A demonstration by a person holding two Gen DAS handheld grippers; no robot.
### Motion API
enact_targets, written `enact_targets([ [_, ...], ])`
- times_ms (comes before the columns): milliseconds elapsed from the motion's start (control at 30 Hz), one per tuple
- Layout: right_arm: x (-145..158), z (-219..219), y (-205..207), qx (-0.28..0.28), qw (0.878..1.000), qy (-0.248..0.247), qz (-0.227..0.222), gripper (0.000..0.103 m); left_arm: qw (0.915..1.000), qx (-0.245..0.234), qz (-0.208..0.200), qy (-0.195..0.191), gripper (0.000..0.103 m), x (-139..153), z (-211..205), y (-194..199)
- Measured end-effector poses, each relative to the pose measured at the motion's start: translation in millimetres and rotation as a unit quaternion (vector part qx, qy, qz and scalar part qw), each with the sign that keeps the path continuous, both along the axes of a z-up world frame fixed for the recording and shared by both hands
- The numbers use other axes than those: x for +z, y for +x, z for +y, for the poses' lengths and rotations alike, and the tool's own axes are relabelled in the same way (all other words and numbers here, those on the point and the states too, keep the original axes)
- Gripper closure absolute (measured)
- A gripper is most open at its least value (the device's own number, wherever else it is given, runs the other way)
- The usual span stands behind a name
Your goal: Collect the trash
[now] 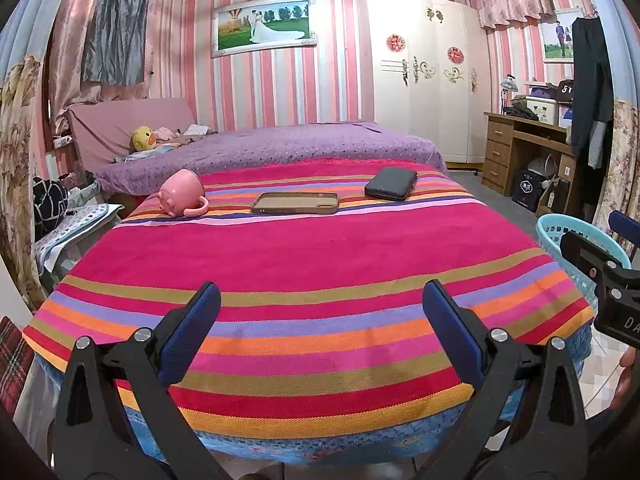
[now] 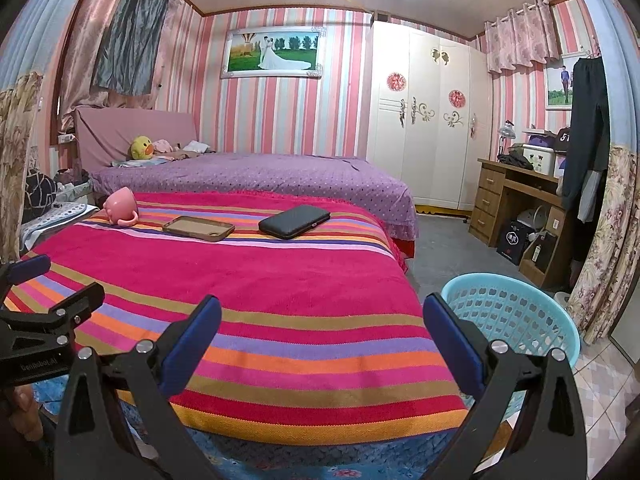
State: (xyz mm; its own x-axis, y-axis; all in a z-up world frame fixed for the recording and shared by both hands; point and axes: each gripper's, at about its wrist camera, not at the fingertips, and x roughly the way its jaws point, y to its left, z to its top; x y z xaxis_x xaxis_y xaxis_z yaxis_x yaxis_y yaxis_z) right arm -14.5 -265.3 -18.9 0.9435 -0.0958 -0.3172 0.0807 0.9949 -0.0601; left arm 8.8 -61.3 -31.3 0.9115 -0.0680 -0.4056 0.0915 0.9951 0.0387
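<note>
Left claw [image 1: 321,330] spread wide; right claw [image 2: 322,338] likewise.

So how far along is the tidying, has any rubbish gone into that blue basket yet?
No trash is visible anywhere. Both the left gripper and right gripper are open and empty. The basket's visible interior looks empty. On the striped cloth lie only a pink mug, phone case and dark case.

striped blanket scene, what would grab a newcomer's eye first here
The bright striped blanket fills the foreground under both open grippers, left and right. At its far end lie a tipped pink mug, a brown phone case and a dark wallet in a row. A light blue basket stands on the floor at the blanket's right.
</note>
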Motion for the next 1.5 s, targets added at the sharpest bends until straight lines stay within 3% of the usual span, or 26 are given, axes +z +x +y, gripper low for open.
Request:
enact_targets([
  [1500, 3.0, -2.7, -0.6, -0.002, 1.000, 0.000, -0.001, 0.005, 1.0000, 0.004, -0.001, 0.002, 0.005, -1.2, 0.6, 1.1],
])
